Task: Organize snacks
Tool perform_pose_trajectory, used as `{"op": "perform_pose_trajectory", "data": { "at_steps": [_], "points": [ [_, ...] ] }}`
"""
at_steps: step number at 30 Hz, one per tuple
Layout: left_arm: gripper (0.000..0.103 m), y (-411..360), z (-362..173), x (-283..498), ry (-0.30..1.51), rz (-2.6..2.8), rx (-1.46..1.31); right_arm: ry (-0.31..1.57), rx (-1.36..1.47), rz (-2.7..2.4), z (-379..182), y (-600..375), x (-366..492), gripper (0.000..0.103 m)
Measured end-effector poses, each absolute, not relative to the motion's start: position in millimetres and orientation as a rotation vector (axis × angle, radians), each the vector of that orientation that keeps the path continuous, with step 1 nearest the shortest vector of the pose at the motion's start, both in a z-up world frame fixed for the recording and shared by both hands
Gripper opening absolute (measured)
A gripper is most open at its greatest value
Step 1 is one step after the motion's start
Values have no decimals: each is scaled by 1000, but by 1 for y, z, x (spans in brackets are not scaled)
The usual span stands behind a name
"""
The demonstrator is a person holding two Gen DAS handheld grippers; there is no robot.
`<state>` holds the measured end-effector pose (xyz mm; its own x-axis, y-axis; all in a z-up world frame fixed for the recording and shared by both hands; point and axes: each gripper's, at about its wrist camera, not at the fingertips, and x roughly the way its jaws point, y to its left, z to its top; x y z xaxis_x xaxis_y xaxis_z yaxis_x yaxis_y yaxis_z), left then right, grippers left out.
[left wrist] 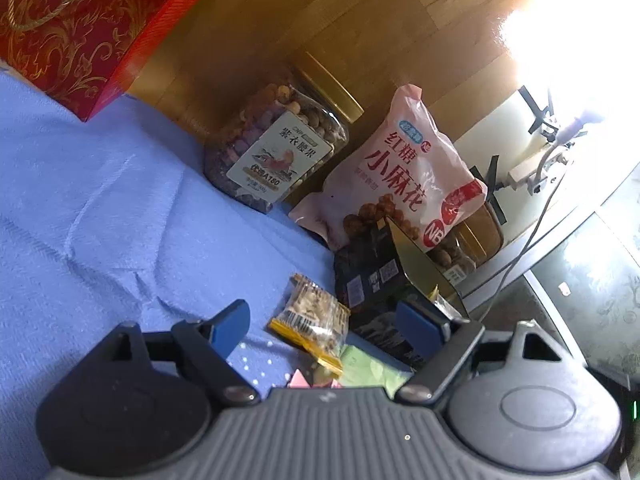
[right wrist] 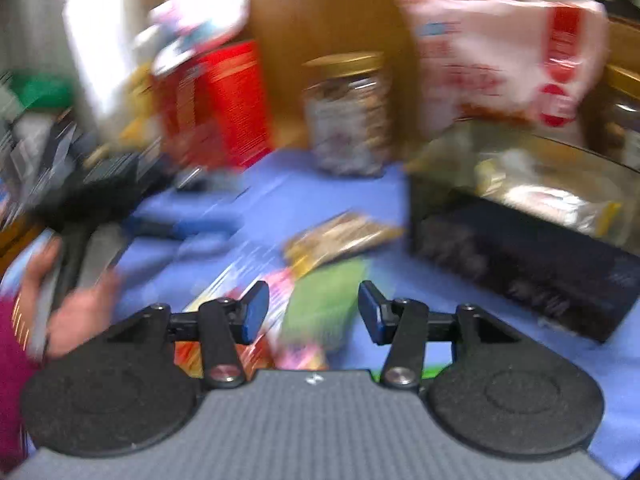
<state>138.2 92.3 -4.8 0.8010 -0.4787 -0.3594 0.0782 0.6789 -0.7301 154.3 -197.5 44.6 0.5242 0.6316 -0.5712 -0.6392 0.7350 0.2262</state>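
Note:
My left gripper (left wrist: 323, 324) stands open low over the blue cloth (left wrist: 100, 200). A small yellow snack packet (left wrist: 310, 320) lies on the cloth between its fingers, clear of both pads. Just right of it is an open black box (left wrist: 376, 280) with packets inside. The right wrist view is blurred. There my right gripper (right wrist: 313, 312) is open above a green packet (right wrist: 326, 300) in a heap of small packets, and the pads do not press on it. The yellow packet (right wrist: 344, 236) lies further ahead and the black box (right wrist: 520, 248) is to the right.
A clear nut jar (left wrist: 276, 148) with a gold lid and a pink snack bag (left wrist: 400, 176) stand behind the box. A red gift bag (left wrist: 76, 28) is at the far left. A red carton (right wrist: 216, 104) and a person's hand (right wrist: 76, 316) on the other gripper show at the left.

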Motion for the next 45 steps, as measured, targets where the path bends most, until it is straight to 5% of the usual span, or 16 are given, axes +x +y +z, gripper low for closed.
{"op": "perform_pose_trajectory", "data": {
  "at_steps": [6, 12, 13, 15, 17, 30, 35, 39, 45],
  "points": [
    [83, 93, -2, 132, 548, -336, -763, 776, 161, 656, 39, -185, 203, 53],
    [87, 108, 1, 126, 502, -328, -817, 890, 180, 609, 9, -140, 225, 64],
    [87, 110, 2, 125, 494, -321, -823, 869, 160, 600, 9, -133, 225, 61],
    [87, 113, 3, 125, 488, -306, -824, 840, 104, 600, 9, -119, 221, 37],
    [87, 115, 4, 125, 488, -287, -822, 816, 74, 622, 11, -112, 216, 29],
    [90, 126, 6, 118, 474, -261, -845, 270, -757, 722, 29, -104, 63, 28],
    [90, 122, 5, 120, 490, -271, -834, 123, -1052, 652, -4, -113, 21, 29],
    [90, 119, 4, 120, 496, -274, -814, 172, -986, 721, -4, -115, 6, 51],
    [90, 119, 2, 121, 511, -264, -792, 273, -744, 846, 18, -124, 0, 53]
  ]
}}
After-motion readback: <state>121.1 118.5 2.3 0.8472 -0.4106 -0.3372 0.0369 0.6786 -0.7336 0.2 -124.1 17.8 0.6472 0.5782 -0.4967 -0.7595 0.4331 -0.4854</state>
